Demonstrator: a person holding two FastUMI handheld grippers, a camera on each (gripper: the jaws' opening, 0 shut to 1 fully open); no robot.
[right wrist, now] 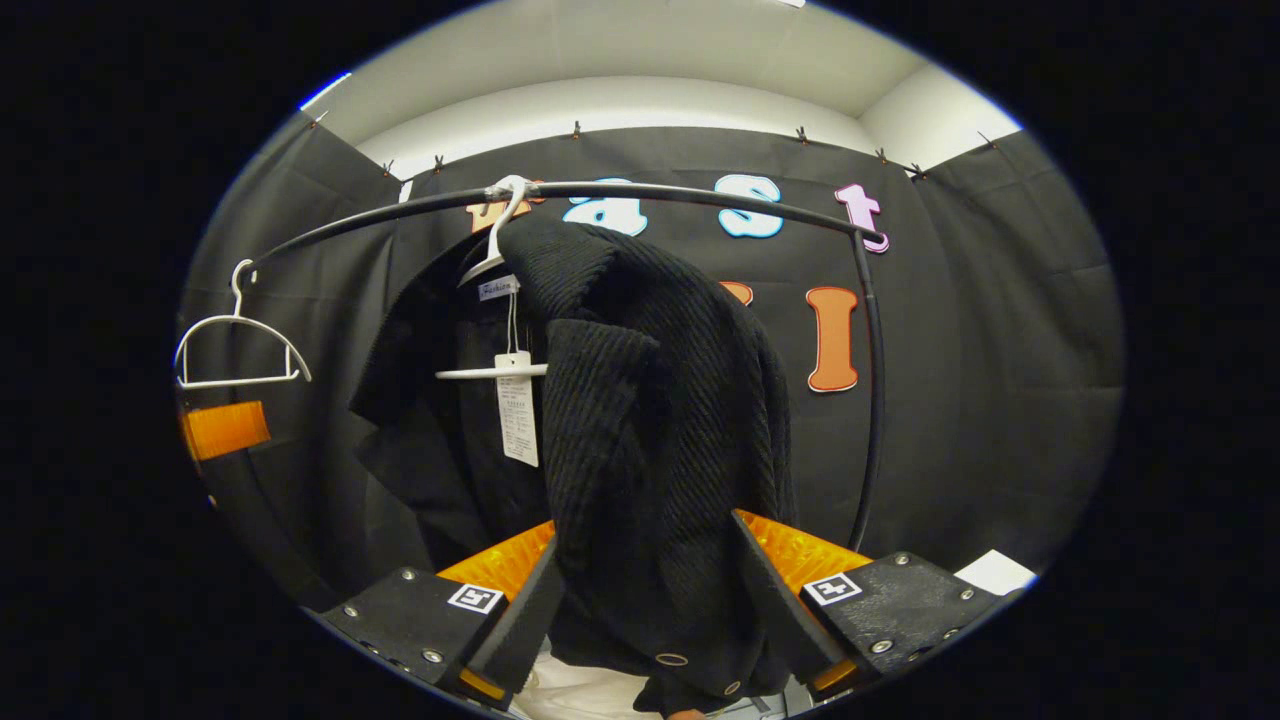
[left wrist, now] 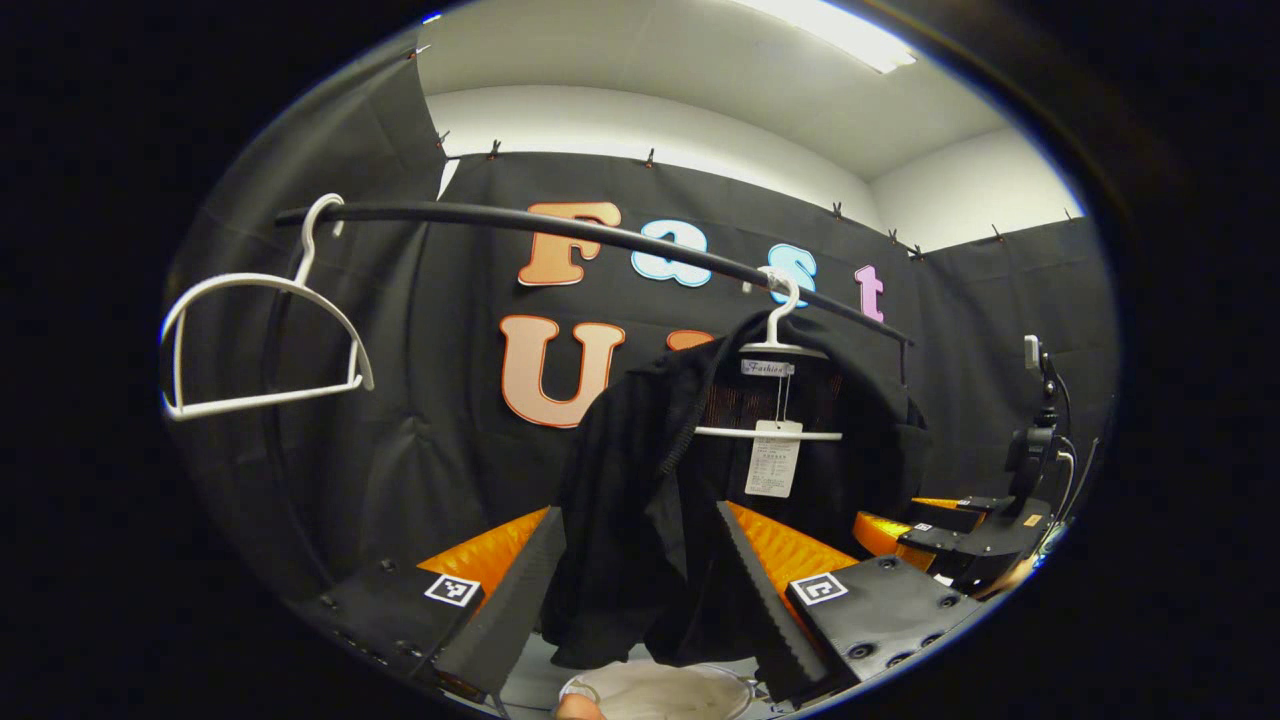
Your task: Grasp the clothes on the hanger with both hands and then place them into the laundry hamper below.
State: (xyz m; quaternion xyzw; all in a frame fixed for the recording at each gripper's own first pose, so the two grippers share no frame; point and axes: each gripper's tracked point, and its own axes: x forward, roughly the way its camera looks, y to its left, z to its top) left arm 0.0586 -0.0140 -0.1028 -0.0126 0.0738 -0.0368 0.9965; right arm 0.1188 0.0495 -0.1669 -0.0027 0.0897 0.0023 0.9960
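**Black knit between both pairs of tongs, still on the rail**

Black fabric sits between the fingers of each of my tongs. My left gripper (left wrist: pixel 640 590) stands wide open, the lower front of the black jacket (left wrist: pixel 700 480) hanging in the gap; I cannot tell whether either finger presses the cloth. My right gripper (right wrist: pixel 645 600) is open as well, its fingers flanking the ribbed sleeve side of the same garment, close along the cloth, but I would not call that a grip.

I judge the task barely begun. The jacket hangs from its white hanger (left wrist: pixel 775 340), hooked over the black rail (left wrist: pixel 560 228), with a paper tag (left wrist: pixel 773 458) dangling at the neck. Closing both tongs, lifting the garment off and lowering it all remain. The hamper (left wrist: pixel 660 690) shows as a pale rim directly beneath the hem in the left gripper view, so the drop looks short.

Further out, an empty white hanger (left wrist: pixel 265 340) hangs well apart along the rail. In the left gripper view my other gripper appears at the right, beside the jacket. The hanger's hook and crossbar are what I expect to snag the cloth.
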